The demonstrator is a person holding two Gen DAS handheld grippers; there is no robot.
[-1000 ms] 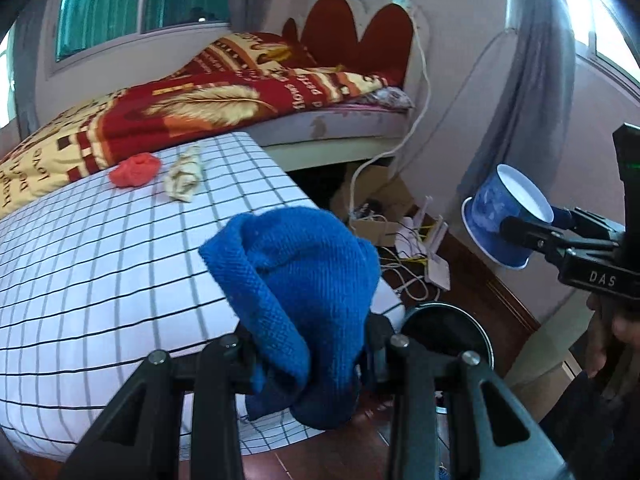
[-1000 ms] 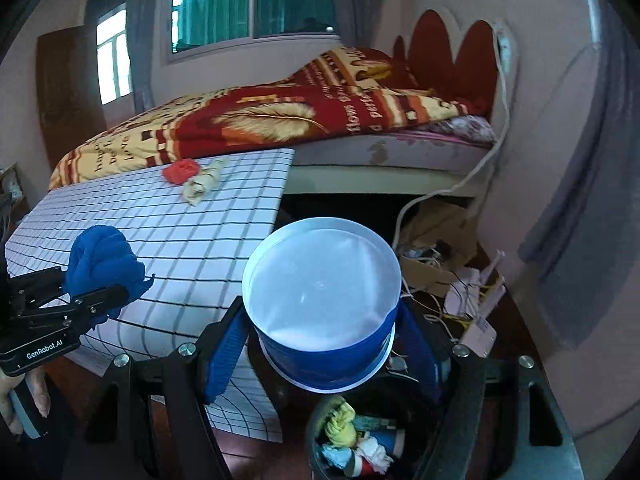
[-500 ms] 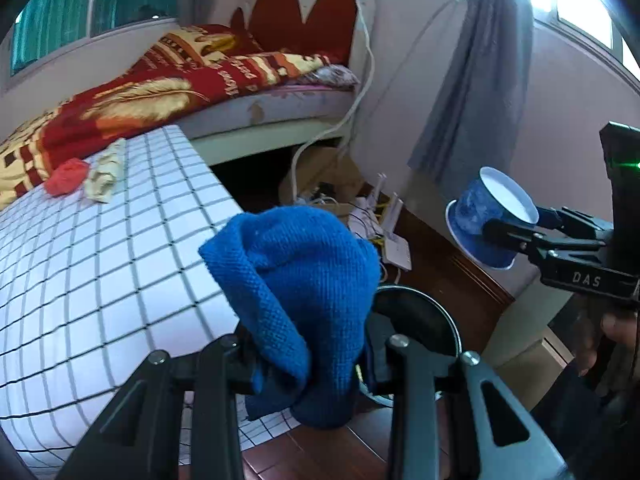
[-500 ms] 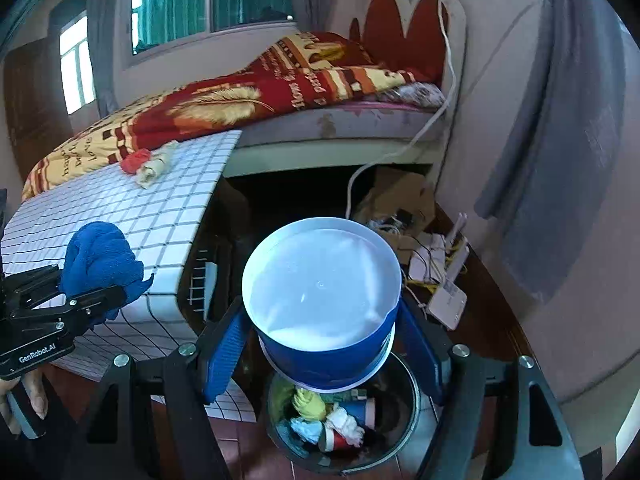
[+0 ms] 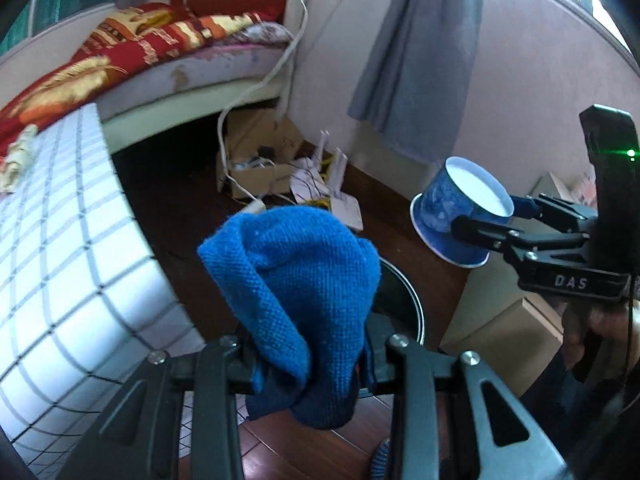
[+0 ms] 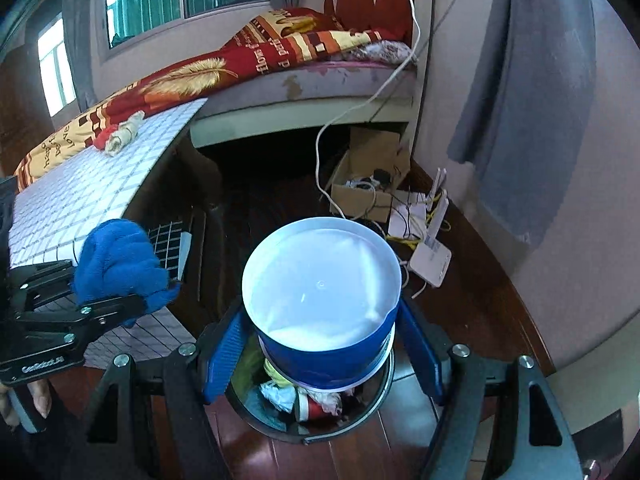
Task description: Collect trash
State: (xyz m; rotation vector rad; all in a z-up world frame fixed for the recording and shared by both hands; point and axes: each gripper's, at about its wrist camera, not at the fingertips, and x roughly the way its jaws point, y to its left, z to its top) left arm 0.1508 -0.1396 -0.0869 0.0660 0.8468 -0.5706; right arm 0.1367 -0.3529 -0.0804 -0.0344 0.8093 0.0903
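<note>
My left gripper is shut on a crumpled blue knitted cloth, also visible as the blue cloth at the left of the right wrist view. My right gripper is shut on a blue paper cup with a white inside, seen too as the cup at the right of the left wrist view. Both hang above a round black trash bin on the floor, which holds several crumpled scraps. In the left wrist view the bin's rim shows behind the cloth.
A table with a white checked cloth stands left, bearing a red scrap and a beige scrap. A bed lies behind. A cardboard box, cables and a white router crowd the floor by the wall.
Both grippers have swung away from the table toward the bin and dropped lower. The bin now lies directly below the cup and cloth. Both grips are unchanged.
</note>
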